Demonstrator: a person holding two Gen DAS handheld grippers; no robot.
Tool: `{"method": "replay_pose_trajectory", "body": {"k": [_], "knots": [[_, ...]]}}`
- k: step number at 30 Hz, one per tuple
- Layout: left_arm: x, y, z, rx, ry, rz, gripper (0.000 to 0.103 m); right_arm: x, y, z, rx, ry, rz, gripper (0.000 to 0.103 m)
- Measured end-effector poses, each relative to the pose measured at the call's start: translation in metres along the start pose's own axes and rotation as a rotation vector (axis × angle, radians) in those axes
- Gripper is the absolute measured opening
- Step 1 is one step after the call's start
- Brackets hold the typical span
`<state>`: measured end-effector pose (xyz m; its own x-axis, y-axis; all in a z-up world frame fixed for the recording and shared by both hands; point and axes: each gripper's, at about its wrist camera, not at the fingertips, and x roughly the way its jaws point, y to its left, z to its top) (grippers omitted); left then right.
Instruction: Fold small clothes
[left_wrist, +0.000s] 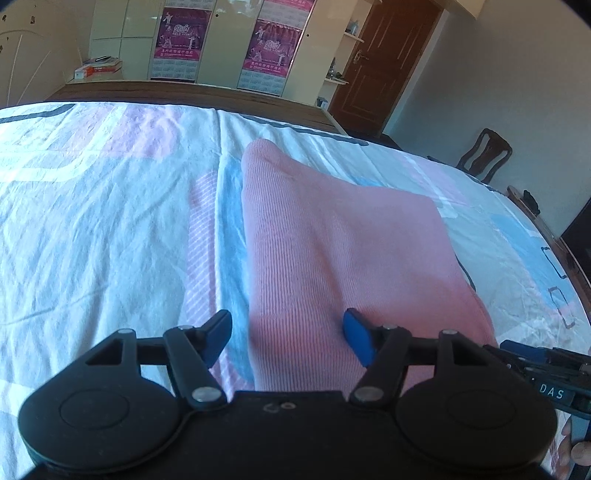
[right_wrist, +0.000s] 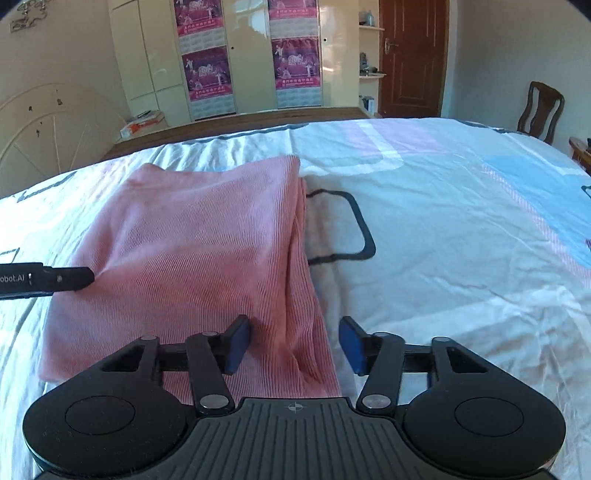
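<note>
Where it lies folded, the pink ribbed garment (right_wrist: 192, 236) looks smooth.

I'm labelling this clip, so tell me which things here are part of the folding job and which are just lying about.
Part of the job:
pink garment
left gripper, open
right gripper, open
bed sheet as work surface

Just lying about:
wooden chair
posters on wardrobe
boxes beside bed

"DAS" on right gripper (left_wrist: 550, 387); "obot.AI" on left gripper (right_wrist: 48, 278).
</note>
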<state>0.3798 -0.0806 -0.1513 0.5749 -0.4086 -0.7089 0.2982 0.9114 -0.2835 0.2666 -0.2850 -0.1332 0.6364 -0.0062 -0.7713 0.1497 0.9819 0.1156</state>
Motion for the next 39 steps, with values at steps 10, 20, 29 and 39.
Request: {"method": "replay_pose_trajectory", "body": {"k": [10,20,29,39], "knots": [[0.008,-0.007,-0.022,-0.02,0.054,0.016,0.071,0.008,0.008,-0.009,-0.05,0.059,0.054,0.016],[0.004,-0.029,-0.031,0.019,0.045,0.022,0.07,0.0,-0.018,-0.006,-0.087,0.043,0.076,0.006],[0.001,-0.025,-0.048,0.057,0.063,0.046,0.073,-0.007,-0.052,-0.003,0.103,0.093,0.193,0.006],[-0.006,-0.037,-0.038,0.049,0.077,0.112,0.081,0.007,-0.04,0.001,-0.002,0.097,0.129,0.044]]}}
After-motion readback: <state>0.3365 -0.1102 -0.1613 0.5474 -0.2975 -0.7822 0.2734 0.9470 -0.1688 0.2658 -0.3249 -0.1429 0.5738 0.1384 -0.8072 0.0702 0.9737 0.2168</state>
